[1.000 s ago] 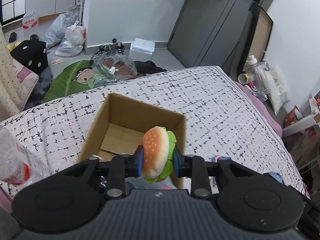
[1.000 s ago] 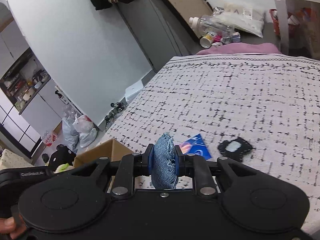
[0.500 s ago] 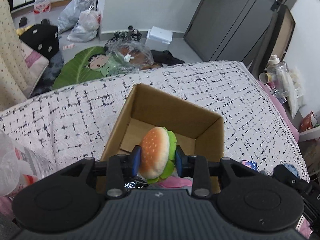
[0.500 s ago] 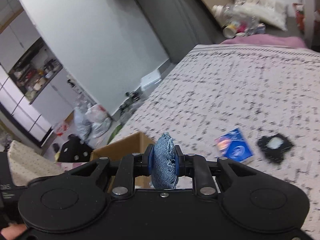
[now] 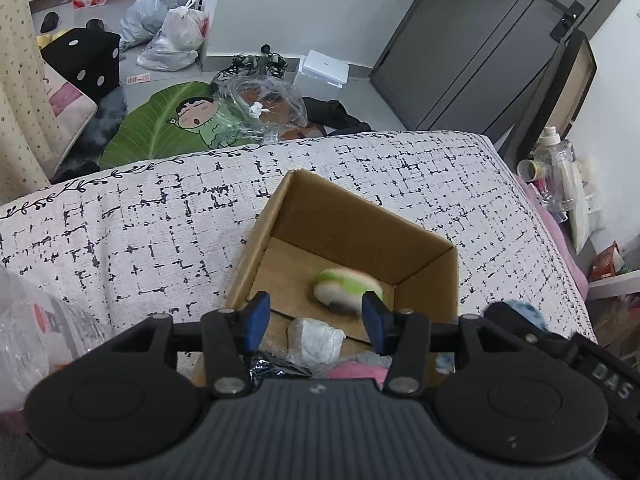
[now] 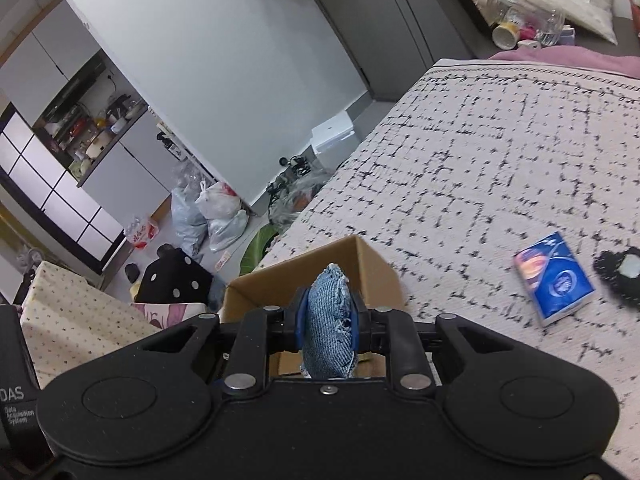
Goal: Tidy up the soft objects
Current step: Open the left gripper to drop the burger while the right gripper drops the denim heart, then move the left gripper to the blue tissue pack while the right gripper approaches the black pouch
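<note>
My left gripper (image 5: 316,320) is open above the near end of a cardboard box (image 5: 348,216) on the bed. A plush hamburger (image 5: 346,289), blurred, lies inside the box just beyond the fingertips. A white wad (image 5: 316,338) and pink cloth (image 5: 356,370) sit in the box's near end. My right gripper (image 6: 327,322) is shut on a blue denim pouch (image 6: 328,324), held above the box's rim (image 6: 320,258). The right gripper also shows at the right edge of the left wrist view (image 5: 516,316).
The box stands on a white bedspread with black marks (image 5: 140,232). A blue packet (image 6: 554,278) and a black patch (image 6: 624,274) lie on the bed to the right. A plastic bottle (image 5: 36,332) is at the left. Bags and clutter cover the floor beyond.
My left gripper has opened and let go of the plush hamburger, which has dropped into the box. My right gripper has moved closer to the box with the denim pouch.
</note>
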`<state>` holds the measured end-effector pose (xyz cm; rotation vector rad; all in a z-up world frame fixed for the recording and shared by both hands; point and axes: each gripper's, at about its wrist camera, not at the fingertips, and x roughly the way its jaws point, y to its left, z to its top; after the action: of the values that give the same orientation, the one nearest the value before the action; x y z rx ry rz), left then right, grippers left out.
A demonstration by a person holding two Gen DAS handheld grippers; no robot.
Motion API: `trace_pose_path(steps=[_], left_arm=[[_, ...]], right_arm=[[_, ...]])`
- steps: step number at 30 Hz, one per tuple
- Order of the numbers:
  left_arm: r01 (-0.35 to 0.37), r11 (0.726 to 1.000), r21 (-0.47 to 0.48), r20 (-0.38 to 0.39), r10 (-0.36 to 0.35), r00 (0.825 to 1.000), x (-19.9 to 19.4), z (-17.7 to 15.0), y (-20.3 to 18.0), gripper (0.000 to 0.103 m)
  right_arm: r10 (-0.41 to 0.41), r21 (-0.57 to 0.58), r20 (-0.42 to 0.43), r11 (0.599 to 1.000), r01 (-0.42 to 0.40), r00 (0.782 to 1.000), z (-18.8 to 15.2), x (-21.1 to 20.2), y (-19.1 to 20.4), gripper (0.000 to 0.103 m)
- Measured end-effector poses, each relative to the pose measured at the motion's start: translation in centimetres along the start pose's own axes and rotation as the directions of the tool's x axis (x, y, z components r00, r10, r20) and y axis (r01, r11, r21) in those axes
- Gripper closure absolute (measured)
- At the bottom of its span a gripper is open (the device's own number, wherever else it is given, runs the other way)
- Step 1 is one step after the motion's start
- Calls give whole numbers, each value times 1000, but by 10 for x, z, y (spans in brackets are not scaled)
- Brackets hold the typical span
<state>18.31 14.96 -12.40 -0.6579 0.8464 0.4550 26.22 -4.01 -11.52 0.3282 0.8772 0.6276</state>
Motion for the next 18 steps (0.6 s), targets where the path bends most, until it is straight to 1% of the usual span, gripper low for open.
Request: trace_pose_path(steps=[2,3,4,5,6,7,9,13,18], left_arm=[[-1,1000,-7,-1,1,1000,-1,1,2,53],[-4,1000,-12,-2,4,1000,-1,1,2,53],[-6,1000,-16,-4,6,1000,-2,2,3,53],[-9,1000,-19,-4,8,1000,-3,3,4,53],[-11,1000,-19,-3,11,1000,-5,3,4,53],[-13,1000,-18,-1,13,1000,-7,3,4,53],[-14,1000,-11,5,14,1000,-11,3,3,52],[-19,1000,-3,13,19,1000,-18,0,-2,45],[-23,1000,21,30,23,999,-29,-5,-10,43]], right_arm=[[3,6,-2,1000,-3,1000,-1,2,3,78],[-1,1,-1,1000,1,1000,-2,3,4,75],[-10,-5,0,1000,10,1000,-2,3,5,67],[-22,-10,4,1000,22,1000,-3,1,5,62],[-25,-7,11,1000,25,1000,-3,-2,4,54],[-24,1,16,1000,24,1000,-2,-5,2,52],[-24,10,27,1000,24,999,0,-14,-1,51],[-32,30,51,999,30,998,2,-27,-9,48],[-9,68,59,998,5,998,4,-43,-23,47]])
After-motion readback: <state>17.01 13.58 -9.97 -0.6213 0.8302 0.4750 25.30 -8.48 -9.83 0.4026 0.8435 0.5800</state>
